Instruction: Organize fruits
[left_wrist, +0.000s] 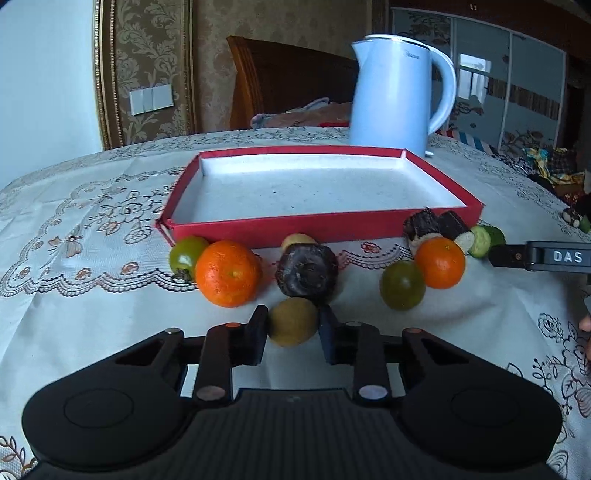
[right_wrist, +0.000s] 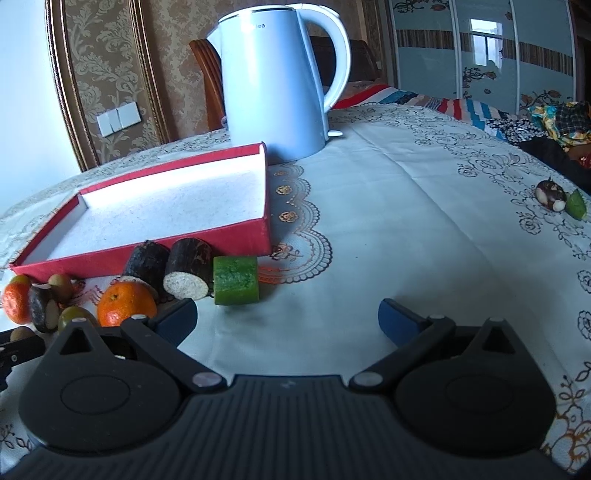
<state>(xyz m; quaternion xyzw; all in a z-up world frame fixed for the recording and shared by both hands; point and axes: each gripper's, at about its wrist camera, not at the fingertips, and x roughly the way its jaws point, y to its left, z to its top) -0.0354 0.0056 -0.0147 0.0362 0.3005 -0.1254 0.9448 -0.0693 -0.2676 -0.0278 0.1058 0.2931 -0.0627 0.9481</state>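
Clamped in the left claw (left_wrist: 293, 325) sits a small brownish-green fruit (left_wrist: 293, 320), both dark pads pressed on its sides, low over the lace-patterned table (left_wrist: 92, 314) just in front of the red tray (left_wrist: 258, 228). The grasp looks made, so the step in hand is the pick; the next move, as I judge it, calls for lifting the fruit clear of the dark round fruit (left_wrist: 307, 271) just behind it, carrying it over the tray's near wall and letting go onto the bare white floor inside.

Outward from there, along the tray's near wall, lie an orange (left_wrist: 228, 273) with a green tomato-like fruit (left_wrist: 186, 254) on the tray's left end, a second orange (left_wrist: 439, 262) and green fruit (left_wrist: 402, 284) toward its right end, and dark cut pieces (left_wrist: 432, 223) with a cucumber chunk (left_wrist: 484, 240) against that corner. A white kettle (left_wrist: 399, 92) stands behind the tray.

The right claw (right_wrist: 288, 319) hangs wide open and empty, off the tray's right corner, near the cucumber chunk (right_wrist: 236, 280). Only its view shows the cut pieces' pale ends and two stray bits (right_wrist: 557, 199) far to the tray's right; only the left view shows the grip itself.
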